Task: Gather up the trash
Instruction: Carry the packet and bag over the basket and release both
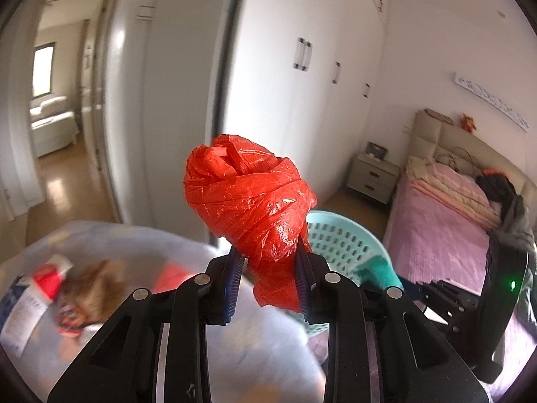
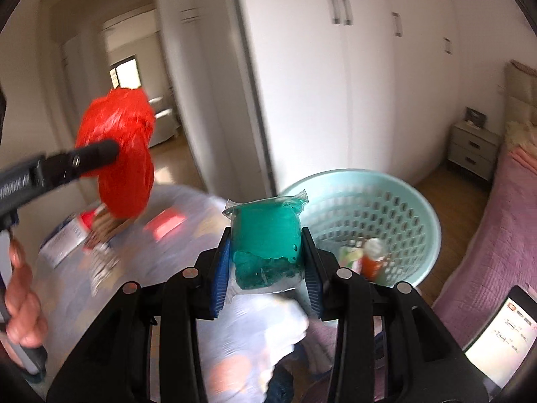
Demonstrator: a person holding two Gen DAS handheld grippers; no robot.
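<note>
A bedroom with white wardrobes and a pink bed. The left tool (image 1: pixel 268 265) is clenched on a crumpled red plastic bag (image 1: pixel 248 198), held up in the air above a bench (image 1: pixel 141 245) covered in a pale sheet. The right tool (image 2: pixel 268 262) grips a clear packet of green stuff (image 2: pixel 265 235), just short of a pale green perforated basket (image 2: pixel 402 201) that already holds what looks like a bottle, though blur makes this uncertain. More wrappers (image 1: pixel 50 288) lie on the bench. Both items seem light, soft and slippery, so a pinch low on the bunched material should hold best.
</note>
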